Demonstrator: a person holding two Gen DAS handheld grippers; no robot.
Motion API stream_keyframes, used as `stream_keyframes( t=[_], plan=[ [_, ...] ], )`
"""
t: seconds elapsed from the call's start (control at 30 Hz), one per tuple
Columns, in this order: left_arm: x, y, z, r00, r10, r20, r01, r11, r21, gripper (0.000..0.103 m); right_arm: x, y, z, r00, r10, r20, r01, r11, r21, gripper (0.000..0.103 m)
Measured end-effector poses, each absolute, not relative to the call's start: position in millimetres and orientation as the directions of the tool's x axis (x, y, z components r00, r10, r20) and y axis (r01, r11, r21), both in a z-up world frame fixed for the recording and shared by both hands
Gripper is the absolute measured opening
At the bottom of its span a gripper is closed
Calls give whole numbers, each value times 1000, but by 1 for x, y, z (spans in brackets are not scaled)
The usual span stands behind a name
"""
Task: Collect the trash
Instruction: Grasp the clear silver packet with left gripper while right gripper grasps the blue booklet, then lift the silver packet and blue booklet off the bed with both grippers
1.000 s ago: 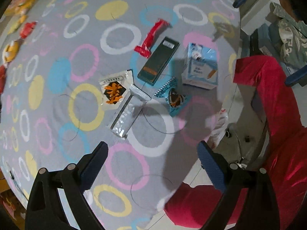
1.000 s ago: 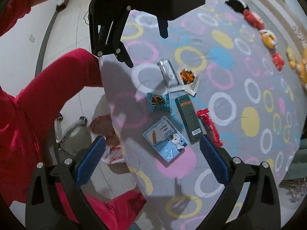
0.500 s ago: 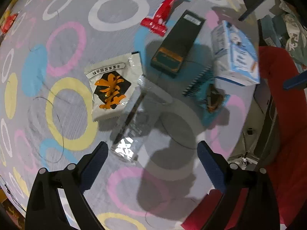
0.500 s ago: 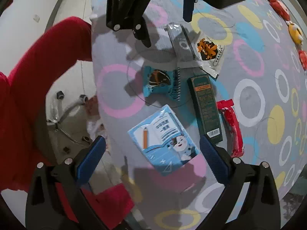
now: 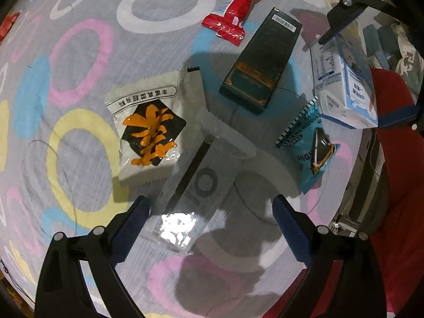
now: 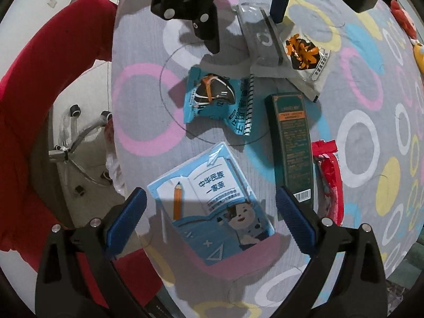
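The left gripper (image 5: 209,212), jaws wide, hangs right over the clear wrapper (image 5: 196,185), whose long axis runs away between its fingers

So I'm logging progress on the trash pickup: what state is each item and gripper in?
left gripper: open, over the clear wrapper
right gripper: open, over the milk carton
clear wrapper: flat on the cloth, ungrasped
white sachet: flat, sealed
dark green box: lying on its side, closed
blue snack packet: crumpled
milk carton: lying flat
red wrapper: crumpled
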State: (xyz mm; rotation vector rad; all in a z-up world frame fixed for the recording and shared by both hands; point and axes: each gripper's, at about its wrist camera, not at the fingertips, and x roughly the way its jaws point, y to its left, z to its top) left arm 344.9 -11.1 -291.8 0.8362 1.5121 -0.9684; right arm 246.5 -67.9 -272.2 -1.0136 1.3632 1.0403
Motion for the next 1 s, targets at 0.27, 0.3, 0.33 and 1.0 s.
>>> stream_keyframes(
  t=[0.27,0.3,0.33,1.0],
  plan=[
    [338,-17,-306,-136,-5,-991,888,442,-125,91,246,-72,-288,-47,-20,-999,-960,276,39,79],
    [339,-17,-306,-129,-10,-992,883,454,-120,90,246,-73,-289,-48,-17,-999,-958,283,41,77],
    [340,-19,-306,-123,-11,-992,880,461,-114,87,246,-73,-290,-50,-9,-999,-953,299,46,76],
    [315,-9,-293,38,30,-999,664,746,48,43,235,-97,-279,93,57,-994,-733,680,-30,69]
  ],
)
